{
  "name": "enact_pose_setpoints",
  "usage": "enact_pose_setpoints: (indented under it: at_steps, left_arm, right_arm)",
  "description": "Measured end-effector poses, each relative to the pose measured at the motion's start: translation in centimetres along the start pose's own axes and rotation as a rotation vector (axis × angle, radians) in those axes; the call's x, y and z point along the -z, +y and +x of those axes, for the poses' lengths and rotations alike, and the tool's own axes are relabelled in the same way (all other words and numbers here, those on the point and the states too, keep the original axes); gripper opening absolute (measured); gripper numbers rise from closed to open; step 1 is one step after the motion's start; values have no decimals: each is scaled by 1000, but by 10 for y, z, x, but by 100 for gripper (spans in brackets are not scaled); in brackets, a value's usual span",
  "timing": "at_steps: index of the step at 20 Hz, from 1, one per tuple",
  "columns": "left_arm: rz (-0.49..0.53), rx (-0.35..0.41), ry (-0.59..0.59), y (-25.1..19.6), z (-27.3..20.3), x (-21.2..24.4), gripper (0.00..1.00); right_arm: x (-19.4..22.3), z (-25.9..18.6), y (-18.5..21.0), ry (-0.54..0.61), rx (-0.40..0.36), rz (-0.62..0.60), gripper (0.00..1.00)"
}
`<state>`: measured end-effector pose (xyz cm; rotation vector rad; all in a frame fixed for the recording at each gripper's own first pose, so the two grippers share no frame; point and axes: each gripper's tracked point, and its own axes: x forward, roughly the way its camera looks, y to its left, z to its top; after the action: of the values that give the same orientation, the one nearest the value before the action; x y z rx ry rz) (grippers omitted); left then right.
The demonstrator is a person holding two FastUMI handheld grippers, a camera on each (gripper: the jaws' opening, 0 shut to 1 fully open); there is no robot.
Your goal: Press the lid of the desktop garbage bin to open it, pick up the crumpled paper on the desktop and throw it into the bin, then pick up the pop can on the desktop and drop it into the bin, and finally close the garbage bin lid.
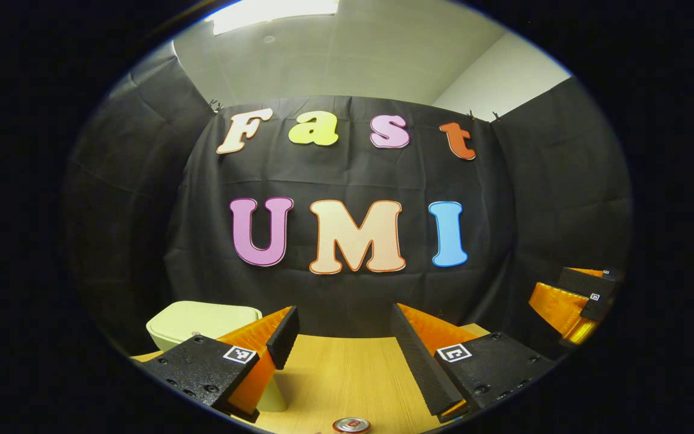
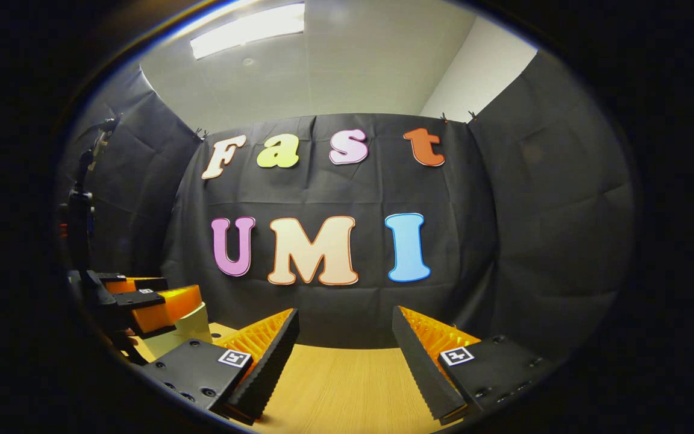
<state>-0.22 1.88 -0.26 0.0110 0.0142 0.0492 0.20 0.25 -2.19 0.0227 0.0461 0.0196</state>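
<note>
In the left gripper view, a pale cream garbage bin (image 1: 202, 322) with its lid down stands on the wooden desk (image 1: 347, 374) at the left, partly behind my left finger. My left gripper (image 1: 342, 319) is open above the desk with nothing between its fingers. The top of a pop can (image 1: 351, 425) shows at the bottom edge, below the gap. My right gripper (image 1: 582, 301) hangs at the far right of that view. In the right gripper view, my right gripper (image 2: 345, 322) is open and holds nothing. The left gripper (image 2: 148, 301) sits at the left, in front of the bin (image 2: 187, 331).
The black cloth wall closes off the back and both sides of the desk. A dark stand or pole (image 2: 79, 223) rises at the far left of the right gripper view.
</note>
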Motion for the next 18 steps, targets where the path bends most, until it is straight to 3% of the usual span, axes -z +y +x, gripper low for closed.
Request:
enact_pose_setpoints:
  at_steps: [13,15,18]
  left_arm:
    - [16,-25,0,12,-2,-3,92]
    - [22,-35,0,17,-3,-3,82]
    - [27,-51,-1,24,-3,-2,59]
  right_arm:
    - [0,2,10,-1,-27,5,98]
    - [0,3,13,-1,-32,6,98]
    - [2,4,18,0,-43,4,98]
